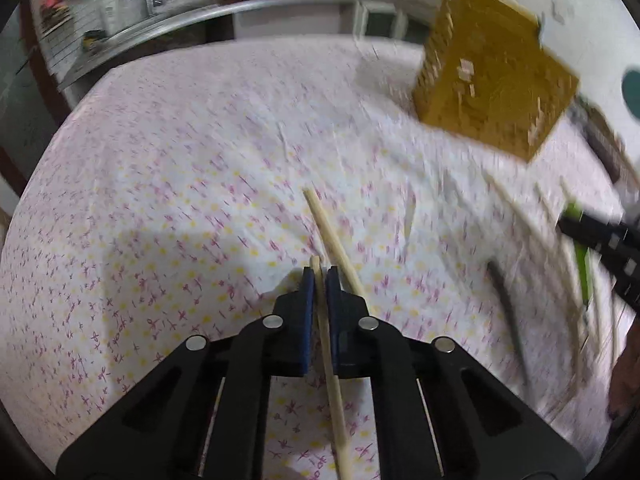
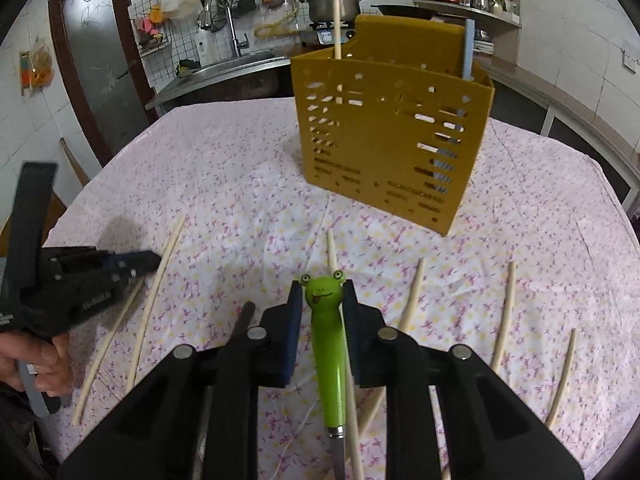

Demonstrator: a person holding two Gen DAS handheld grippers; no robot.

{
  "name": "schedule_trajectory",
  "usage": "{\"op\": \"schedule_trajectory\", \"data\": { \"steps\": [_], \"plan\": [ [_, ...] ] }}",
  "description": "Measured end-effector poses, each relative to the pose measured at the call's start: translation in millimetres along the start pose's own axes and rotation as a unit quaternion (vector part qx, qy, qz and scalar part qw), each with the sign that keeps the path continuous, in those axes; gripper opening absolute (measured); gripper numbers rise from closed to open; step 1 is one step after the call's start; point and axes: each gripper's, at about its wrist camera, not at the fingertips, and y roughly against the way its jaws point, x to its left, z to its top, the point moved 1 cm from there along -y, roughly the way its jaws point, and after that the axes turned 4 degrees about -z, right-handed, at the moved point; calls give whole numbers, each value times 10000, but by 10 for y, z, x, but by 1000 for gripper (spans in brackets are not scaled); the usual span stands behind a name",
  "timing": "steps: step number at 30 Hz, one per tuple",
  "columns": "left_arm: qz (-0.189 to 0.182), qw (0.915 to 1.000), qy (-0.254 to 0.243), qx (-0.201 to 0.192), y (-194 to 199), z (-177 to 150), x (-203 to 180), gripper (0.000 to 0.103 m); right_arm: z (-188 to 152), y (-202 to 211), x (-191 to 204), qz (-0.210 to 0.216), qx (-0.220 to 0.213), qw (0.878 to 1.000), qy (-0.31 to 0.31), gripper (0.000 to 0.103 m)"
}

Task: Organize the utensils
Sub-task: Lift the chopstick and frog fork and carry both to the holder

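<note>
My left gripper (image 1: 320,276) is shut on a pale wooden chopstick (image 1: 335,396), low over the flowered tablecloth (image 1: 168,184). A second chopstick (image 1: 332,236) lies just to its right. In the right wrist view my right gripper (image 2: 322,292) is shut on a green frog-handled utensil (image 2: 330,352); the pads press its head from both sides. The yellow perforated holder (image 2: 392,140) stands upright beyond it, with one chopstick (image 2: 337,20) and a blue-handled piece (image 2: 469,48) inside. The left gripper (image 2: 154,260) shows at the left, held by a hand (image 2: 40,364).
Several loose chopsticks (image 2: 506,316) lie on the cloth to the right of my right gripper, and two lie (image 2: 160,280) near the left one. A dark-handled utensil (image 2: 244,316) rests left of the right gripper's jaws. A kitchen sink (image 2: 240,64) and shelves stand behind the table.
</note>
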Motion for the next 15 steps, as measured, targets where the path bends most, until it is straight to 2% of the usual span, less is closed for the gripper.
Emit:
{"op": "schedule_trajectory", "data": {
  "steps": [2, 4, 8, 11, 15],
  "plan": [
    [-52, 9999, 10, 138, 15, 6, -9, 6, -2, -9, -18, 4, 6, 10000, -16, 20],
    [-31, 9995, -167, 265, 16, -8, -59, 16, -36, -11, -29, 37, 12, 10000, -44, 20],
    [154, 9993, -285, 159, -5, -29, -127, 17, -56, -48, -36, 82, 40, 9999, -76, 20],
    [187, 9995, -213, 111, -23, 3, -106, 15, -67, -51, -35, 105, 42, 9999, -62, 20],
    [278, 9993, -225, 81, -21, 12, -102, 5, -71, -6, -54, 108, 1, 9999, -74, 20]
  ]
}}
